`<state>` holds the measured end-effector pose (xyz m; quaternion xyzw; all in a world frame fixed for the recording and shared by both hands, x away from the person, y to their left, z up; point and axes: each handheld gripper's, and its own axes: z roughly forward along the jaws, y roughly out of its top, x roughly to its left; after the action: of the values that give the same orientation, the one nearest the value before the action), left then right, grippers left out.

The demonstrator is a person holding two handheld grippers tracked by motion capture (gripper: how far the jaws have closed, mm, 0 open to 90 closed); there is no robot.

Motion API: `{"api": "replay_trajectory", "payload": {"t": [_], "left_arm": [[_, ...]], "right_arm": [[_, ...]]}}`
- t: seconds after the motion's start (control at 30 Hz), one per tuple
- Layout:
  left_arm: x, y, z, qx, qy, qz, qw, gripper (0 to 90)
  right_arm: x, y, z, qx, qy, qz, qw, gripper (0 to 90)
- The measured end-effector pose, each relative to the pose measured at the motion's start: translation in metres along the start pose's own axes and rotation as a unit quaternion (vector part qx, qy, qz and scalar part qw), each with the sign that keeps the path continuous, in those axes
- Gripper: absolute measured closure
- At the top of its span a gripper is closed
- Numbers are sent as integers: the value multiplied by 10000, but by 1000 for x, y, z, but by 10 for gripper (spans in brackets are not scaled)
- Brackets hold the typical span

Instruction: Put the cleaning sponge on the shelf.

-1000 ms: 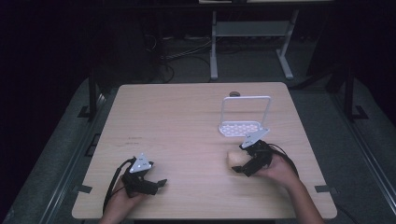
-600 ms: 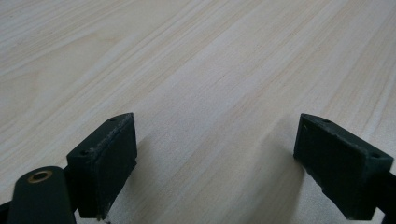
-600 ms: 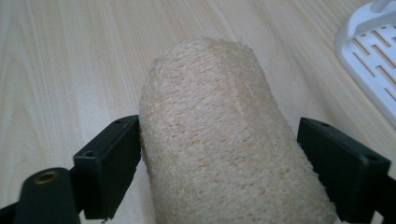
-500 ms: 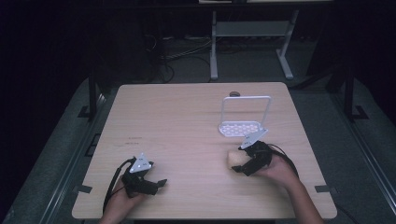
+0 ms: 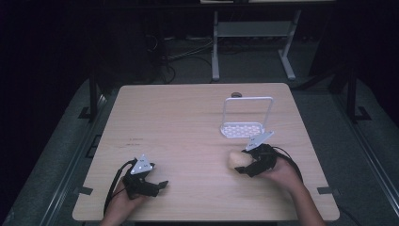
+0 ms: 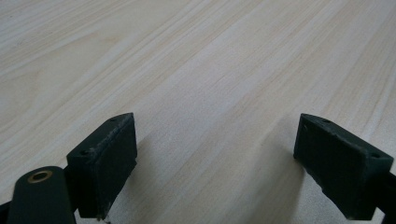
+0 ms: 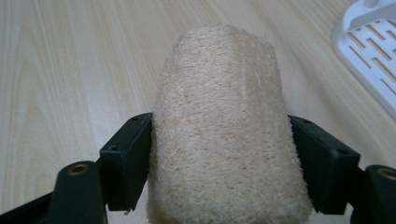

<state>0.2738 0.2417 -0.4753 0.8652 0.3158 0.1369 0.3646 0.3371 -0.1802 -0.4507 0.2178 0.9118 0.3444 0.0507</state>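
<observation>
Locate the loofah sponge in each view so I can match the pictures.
High view: the loofah sponge lies right of centre near the front edge, at the right tool, whose jaws have just been closing on it.
Left gripper view: not in it.
Right gripper view: centre, both pads against its sides.
Shared landmark: the white rack, behind it in the high view, top right in the right gripper view.

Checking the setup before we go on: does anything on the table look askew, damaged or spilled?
Nothing stands out. The loofah sits squarely between the right gripper jaws, which have just been closing on it; the white rack stands upright nearby.
</observation>
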Motion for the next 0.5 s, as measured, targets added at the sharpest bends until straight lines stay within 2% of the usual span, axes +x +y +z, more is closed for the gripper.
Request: {"api": "replay_trajectory", "payload": {"t": [0.5], "left_arm": [[0,0,0,-1,-1,-2,10000,127]], "right_arm": [[3,-5,-15,-165,-166,250,9994,266]]}}
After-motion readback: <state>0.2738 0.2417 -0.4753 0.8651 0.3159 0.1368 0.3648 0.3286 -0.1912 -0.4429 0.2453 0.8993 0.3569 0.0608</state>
